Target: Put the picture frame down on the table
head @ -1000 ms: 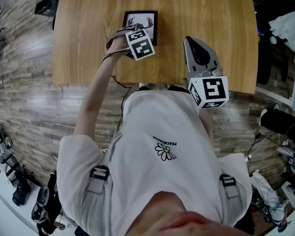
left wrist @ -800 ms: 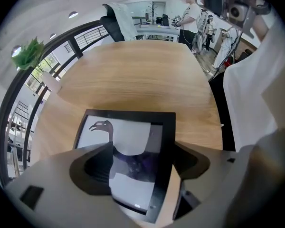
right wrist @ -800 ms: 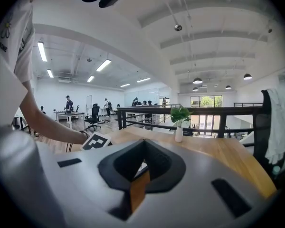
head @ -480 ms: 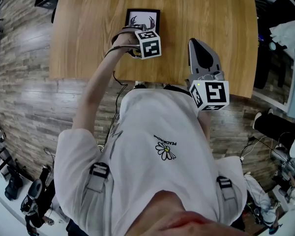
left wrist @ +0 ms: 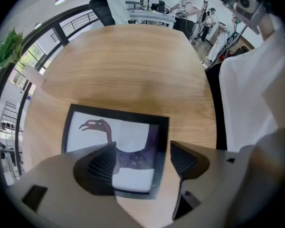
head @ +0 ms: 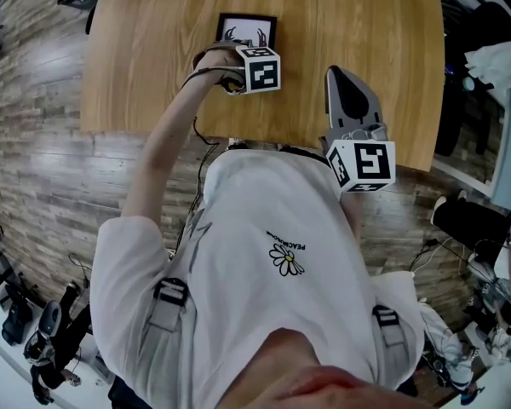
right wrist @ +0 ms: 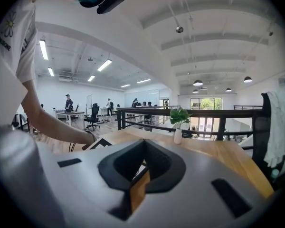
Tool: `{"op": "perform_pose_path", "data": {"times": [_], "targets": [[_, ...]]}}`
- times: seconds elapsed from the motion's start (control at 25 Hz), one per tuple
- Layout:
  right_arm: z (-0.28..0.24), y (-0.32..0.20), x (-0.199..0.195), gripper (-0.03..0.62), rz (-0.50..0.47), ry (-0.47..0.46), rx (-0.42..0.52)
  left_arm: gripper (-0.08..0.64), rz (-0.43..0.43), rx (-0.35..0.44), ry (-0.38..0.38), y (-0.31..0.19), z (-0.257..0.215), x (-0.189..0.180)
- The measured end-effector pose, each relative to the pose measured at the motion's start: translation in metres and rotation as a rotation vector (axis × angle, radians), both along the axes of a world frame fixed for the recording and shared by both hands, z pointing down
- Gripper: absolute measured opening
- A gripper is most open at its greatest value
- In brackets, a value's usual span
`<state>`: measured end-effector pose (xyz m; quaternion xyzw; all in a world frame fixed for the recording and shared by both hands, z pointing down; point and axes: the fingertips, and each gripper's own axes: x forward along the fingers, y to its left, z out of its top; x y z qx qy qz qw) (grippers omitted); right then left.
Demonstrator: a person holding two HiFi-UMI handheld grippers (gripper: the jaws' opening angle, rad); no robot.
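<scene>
Your left gripper (left wrist: 142, 158), jaws just opened wide, hangs over the picture frame (left wrist: 118, 127), which lies flat on the table (left wrist: 133, 70) with its right edge between them. Your right gripper (right wrist: 137, 182) is closed and empty.

Potted plant (right wrist: 179, 118) before a black railing (right wrist: 142, 110); white cloth (right wrist: 277, 122), perhaps a towel, hanging.

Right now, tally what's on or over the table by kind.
Frame: 1
Plant: 1
Grippers: 2 (left gripper, right gripper)
Total: 4
</scene>
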<state>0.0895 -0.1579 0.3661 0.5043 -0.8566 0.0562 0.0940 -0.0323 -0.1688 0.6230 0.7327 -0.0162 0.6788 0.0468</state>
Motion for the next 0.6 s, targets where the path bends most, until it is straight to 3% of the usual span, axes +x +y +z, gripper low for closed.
{"op": "perform_pose_path", "data": {"times": [0.12,0.44,0.52,0.6], "targets": [[-0.001,-0.001,0.004,0.009,0.008,0.002,0.002,0.367,-0.007,-0.024,0.005,0.007,0.008,0.001],[-0.001,-0.002,0.008,0.009,0.008,0.004,0.002,0.367,0.024,0.041,0.008,-0.002,-0.001,0.009],[0.000,-0.001,0.006,0.009,0.004,0.004,0.004,0.365,0.035,0.078,0.030,-0.008,-0.008,0.013],[0.000,-0.001,0.005,0.009,0.001,0.003,0.007,0.362,0.040,0.167,0.089,-0.024,-0.023,0.020]]}}
